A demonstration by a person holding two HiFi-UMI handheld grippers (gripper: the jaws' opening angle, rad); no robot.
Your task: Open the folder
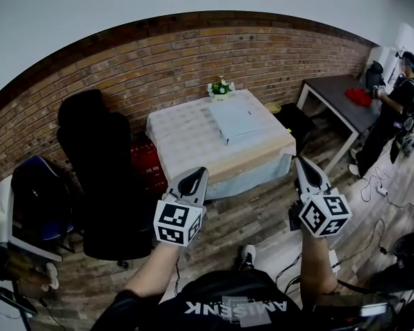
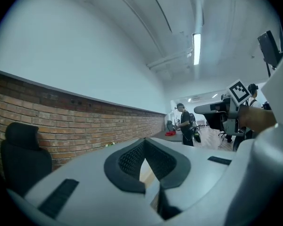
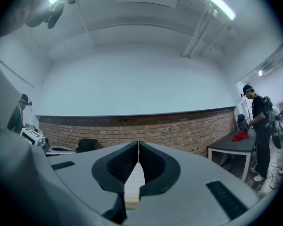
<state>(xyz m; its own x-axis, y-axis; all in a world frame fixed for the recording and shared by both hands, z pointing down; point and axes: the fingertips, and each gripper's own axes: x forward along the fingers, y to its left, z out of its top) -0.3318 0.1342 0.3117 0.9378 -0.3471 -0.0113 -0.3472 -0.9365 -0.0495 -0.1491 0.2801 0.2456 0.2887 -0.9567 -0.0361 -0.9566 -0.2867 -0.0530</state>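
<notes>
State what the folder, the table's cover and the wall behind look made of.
The folder looks like smooth pale-blue plastic or card; too small to settle. The table's cover seems white cloth, draping over the edges. The wall is matt red-brown brick with visible mortar lines.

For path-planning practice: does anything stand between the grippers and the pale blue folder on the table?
Nothing visible does: only wooden floor lies between the left gripper, the right gripper and the white-clothed table bearing the pale blue folder.
</notes>
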